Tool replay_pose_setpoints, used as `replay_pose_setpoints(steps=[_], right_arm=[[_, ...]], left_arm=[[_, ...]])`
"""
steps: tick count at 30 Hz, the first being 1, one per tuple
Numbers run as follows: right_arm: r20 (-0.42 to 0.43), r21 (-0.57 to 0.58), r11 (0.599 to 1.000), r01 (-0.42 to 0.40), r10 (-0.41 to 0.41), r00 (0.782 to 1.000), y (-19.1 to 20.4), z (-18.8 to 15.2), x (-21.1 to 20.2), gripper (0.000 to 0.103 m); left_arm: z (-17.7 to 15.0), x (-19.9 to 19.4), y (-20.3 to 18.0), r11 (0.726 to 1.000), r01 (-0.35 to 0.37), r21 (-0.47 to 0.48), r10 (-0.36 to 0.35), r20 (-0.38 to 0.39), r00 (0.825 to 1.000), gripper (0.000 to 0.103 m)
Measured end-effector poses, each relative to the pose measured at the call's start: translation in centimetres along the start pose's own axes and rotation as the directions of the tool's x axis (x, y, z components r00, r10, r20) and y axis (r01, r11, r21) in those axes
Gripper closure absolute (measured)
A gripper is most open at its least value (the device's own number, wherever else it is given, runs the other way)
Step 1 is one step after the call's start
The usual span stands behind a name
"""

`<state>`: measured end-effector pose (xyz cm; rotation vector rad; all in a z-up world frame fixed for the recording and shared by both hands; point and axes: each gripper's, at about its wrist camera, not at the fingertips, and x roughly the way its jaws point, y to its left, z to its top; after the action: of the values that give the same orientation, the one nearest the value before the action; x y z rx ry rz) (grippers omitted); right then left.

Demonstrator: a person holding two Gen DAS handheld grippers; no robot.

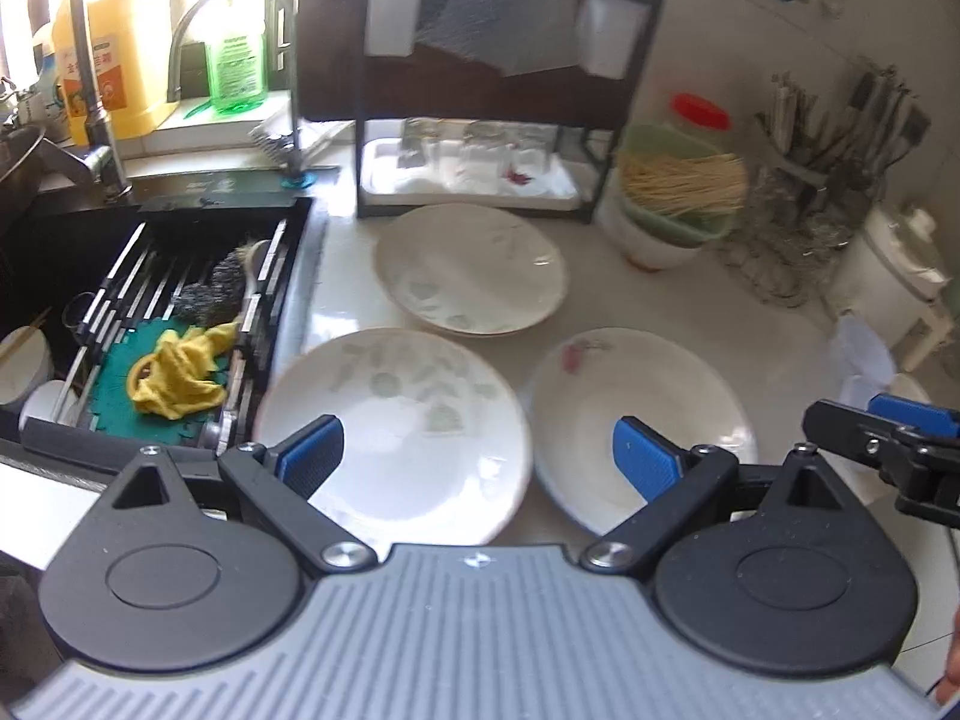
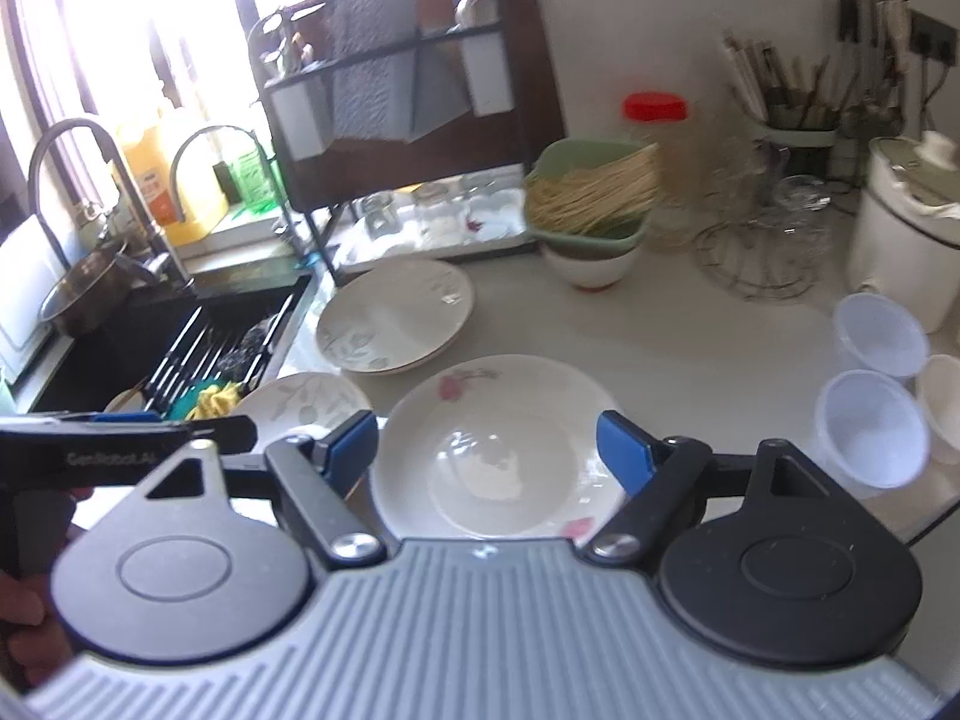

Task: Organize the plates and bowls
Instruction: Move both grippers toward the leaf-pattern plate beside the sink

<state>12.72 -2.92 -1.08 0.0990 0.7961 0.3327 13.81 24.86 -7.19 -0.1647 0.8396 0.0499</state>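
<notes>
Three white plates lie on the pale counter. A green-leaf plate (image 1: 396,432) lies near the sink, a pink-flower plate (image 1: 642,420) to its right, and a larger leaf plate (image 1: 471,270) behind them. My left gripper (image 1: 477,459) is open and empty, hovering above the gap between the two near plates. My right gripper (image 2: 489,450) is open and empty above the pink-flower plate (image 2: 498,450). The larger leaf plate (image 2: 396,315) and the green-leaf plate (image 2: 306,405) show in the right wrist view too. Stacked bowls (image 2: 591,228) hold thin sticks at the back.
A black sink (image 1: 150,300) with a rack, yellow cloth (image 1: 180,372) and brush lies left. A dark dish rack (image 1: 480,90) stands behind the plates. Clear plastic cups (image 2: 876,384) and a white cooker (image 2: 906,228) stand right. A wire glass holder (image 2: 762,240) is at the back.
</notes>
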Motion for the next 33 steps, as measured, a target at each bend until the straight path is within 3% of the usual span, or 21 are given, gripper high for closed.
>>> replay_pose_setpoints(steps=[7,15,21,25,33], right_arm=[[-0.052,0.014,1.000,0.003,-0.003,0.999,2.5,0.4,3.8,0.032],[-0.126,0.082,0.996,-0.020,0.031,0.992,5.2,-0.5,7.7,0.032],[-0.172,0.113,0.993,-0.031,0.050,0.984,7.1,-0.5,9.8,0.032],[-0.193,0.133,0.991,-0.034,0.060,0.979,8.1,-0.7,11.1,0.039],[-0.262,0.182,0.983,-0.004,0.052,0.964,8.4,-1.6,13.4,0.053]], left_arm=[[1.2,3.2,4.7,0.999,0.002,-0.039,-0.004,-0.052,0.999,0.006],[2.2,6.3,9.3,1.000,0.015,-0.002,-0.015,-0.094,0.996,0.006],[2.7,8.5,12.8,0.999,0.033,-0.013,-0.034,-0.135,0.990,0.012],[3.4,9.6,14.2,0.999,0.051,-0.013,-0.053,-0.137,0.989,0.013],[4.4,12.6,14.5,0.994,0.108,0.021,-0.102,-0.188,0.977,0.027]])
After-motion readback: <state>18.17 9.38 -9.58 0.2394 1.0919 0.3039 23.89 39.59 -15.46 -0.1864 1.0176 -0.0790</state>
